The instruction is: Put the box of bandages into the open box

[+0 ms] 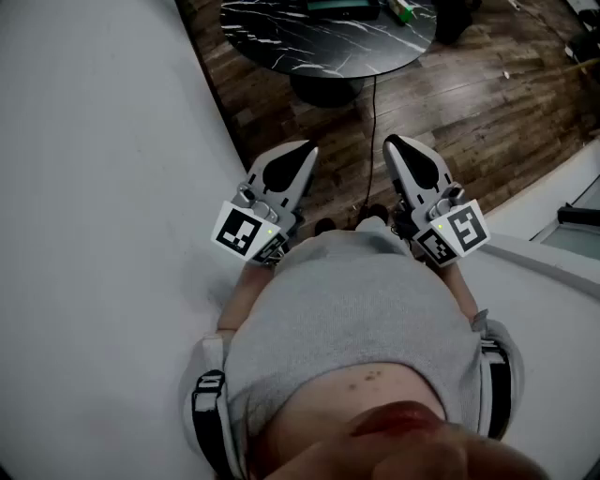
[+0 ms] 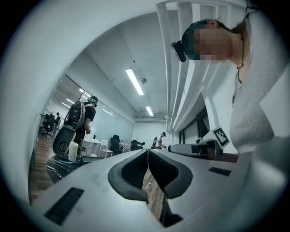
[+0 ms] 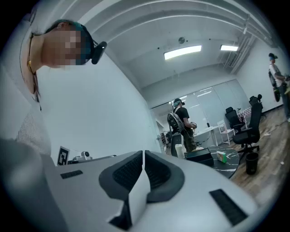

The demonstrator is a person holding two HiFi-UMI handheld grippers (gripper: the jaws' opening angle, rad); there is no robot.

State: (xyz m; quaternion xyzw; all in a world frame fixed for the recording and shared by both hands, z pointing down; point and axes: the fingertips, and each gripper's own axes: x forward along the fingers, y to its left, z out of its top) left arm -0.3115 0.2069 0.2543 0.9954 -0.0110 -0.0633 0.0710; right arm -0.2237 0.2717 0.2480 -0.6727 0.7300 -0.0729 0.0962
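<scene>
A dark brown wooden plank floor [image 1: 487, 103] spreads beneath and ahead of both grippers. Just beyond the tips of the left gripper [image 1: 306, 150] and the right gripper [image 1: 394, 142] stands a round black marble-patterned table [image 1: 309, 42] with white veins, on a dark round pedestal foot [image 1: 323, 91]. A thin black cable [image 1: 373, 122] runs from the table's edge back over the planks toward the gap between the grippers. On the tabletop, ahead of the right gripper, lie a small green and white box [image 1: 403, 9], a flat black box [image 3: 199, 155] and a white cup [image 3: 180, 150].
</scene>
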